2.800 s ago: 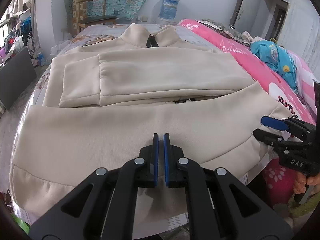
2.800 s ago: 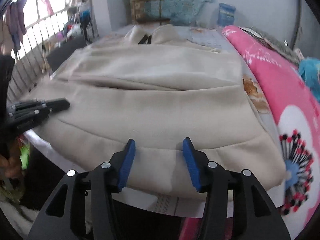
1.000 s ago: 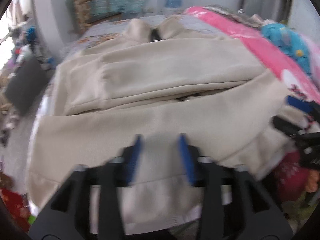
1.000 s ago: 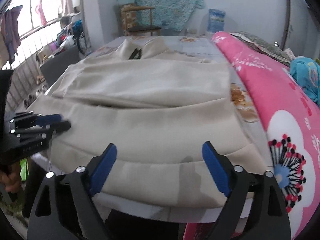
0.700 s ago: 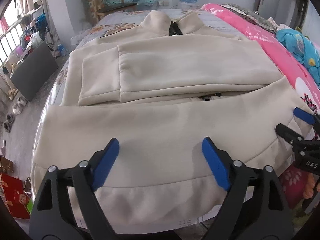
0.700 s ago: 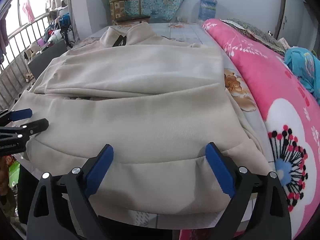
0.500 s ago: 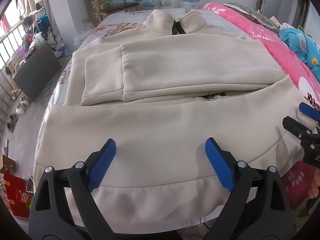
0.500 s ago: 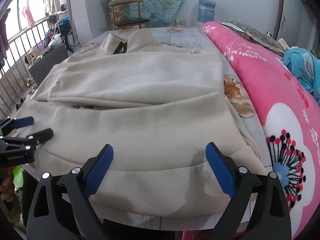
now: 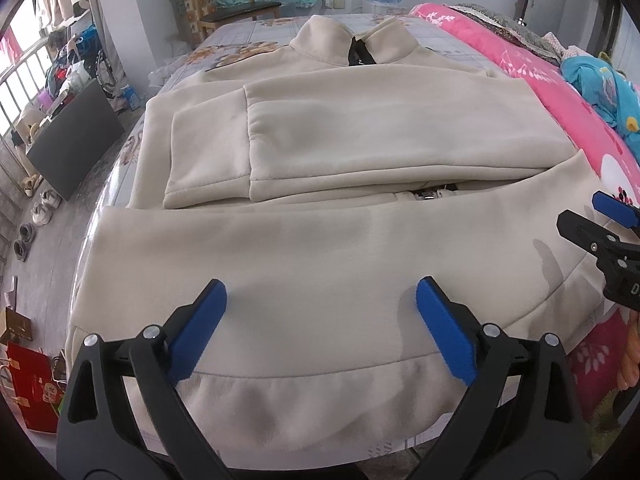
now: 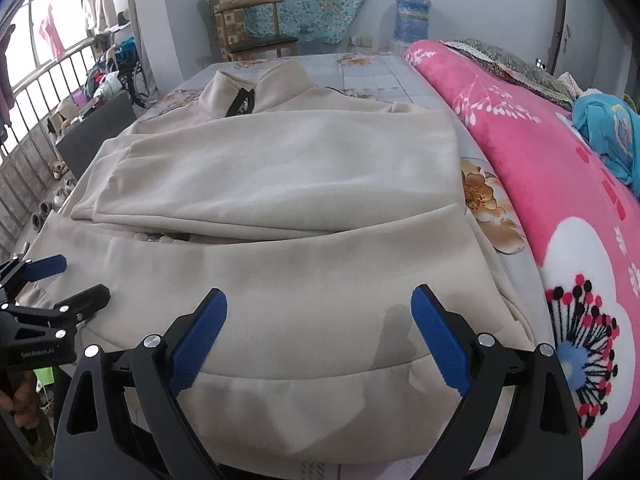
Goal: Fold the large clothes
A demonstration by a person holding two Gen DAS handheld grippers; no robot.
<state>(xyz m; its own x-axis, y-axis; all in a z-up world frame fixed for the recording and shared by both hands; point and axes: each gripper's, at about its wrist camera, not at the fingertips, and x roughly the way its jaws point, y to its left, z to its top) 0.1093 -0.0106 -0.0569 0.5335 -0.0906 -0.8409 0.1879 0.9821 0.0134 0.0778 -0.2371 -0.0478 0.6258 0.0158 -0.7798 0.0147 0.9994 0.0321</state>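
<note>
A large beige zip-up sweatshirt (image 9: 320, 248) lies flat on the bed, collar at the far end, both sleeves folded across the chest. It also shows in the right wrist view (image 10: 288, 264). Its ribbed hem hangs over the near bed edge. My left gripper (image 9: 320, 300) is open and empty, hovering above the left half of the hem; it also shows at the left edge of the right wrist view (image 10: 60, 276). My right gripper (image 10: 318, 306) is open and empty above the right half of the hem; it also shows at the right edge of the left wrist view (image 9: 600, 216).
A pink flowered quilt (image 10: 560, 184) runs along the bed's right side, with a blue garment (image 10: 608, 128) on it. A wooden chair (image 10: 256, 28) and a water bottle (image 10: 412, 20) stand beyond the bed. Shoes, a dark panel (image 9: 72, 140) and a red bag (image 9: 32, 384) lie on the floor at left.
Both grippers have opened wide, the left from fully shut. They have drawn back slightly from the hem. The sweatshirt has not moved.
</note>
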